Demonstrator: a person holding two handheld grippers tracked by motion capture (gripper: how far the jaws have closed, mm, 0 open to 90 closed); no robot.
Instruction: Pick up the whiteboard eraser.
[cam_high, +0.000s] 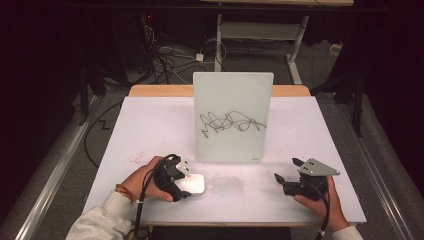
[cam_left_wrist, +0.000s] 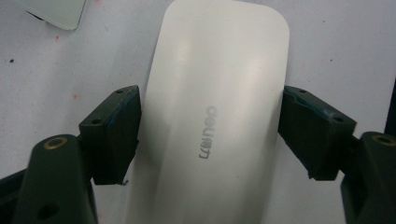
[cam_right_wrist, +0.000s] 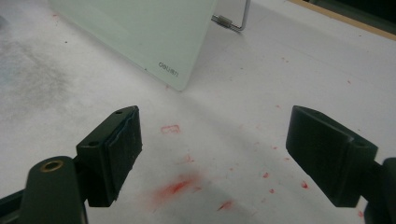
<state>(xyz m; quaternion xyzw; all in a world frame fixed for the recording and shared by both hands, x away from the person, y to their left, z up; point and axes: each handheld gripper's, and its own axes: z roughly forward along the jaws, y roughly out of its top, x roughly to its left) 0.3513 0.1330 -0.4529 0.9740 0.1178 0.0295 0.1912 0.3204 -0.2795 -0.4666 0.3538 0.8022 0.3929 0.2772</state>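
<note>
A glass whiteboard (cam_high: 232, 100) stands upright mid-table with a black scribble (cam_high: 230, 122) across it. In front of it at the left a white eraser (cam_high: 194, 184) lies flat on the table. My left gripper (cam_high: 184, 181) is lowered over the eraser (cam_left_wrist: 215, 70); the left gripper (cam_left_wrist: 210, 135) is open, its jaws level with the eraser's two long sides and right up against them. My right gripper (cam_high: 286, 169) rests at the front right, open. Nothing lies between the right gripper's (cam_right_wrist: 212, 140) jaws except stained table, and the whiteboard's lower corner (cam_right_wrist: 140, 32) is ahead of it.
The white table top (cam_high: 150, 130) carries red stains (cam_right_wrist: 180, 186) and a grey smudge (cam_high: 225, 185) in front of the board. A wire stand (cam_right_wrist: 233, 21) props the board from behind. Cables (cam_high: 165, 57) lie on the floor beyond the table's far edge.
</note>
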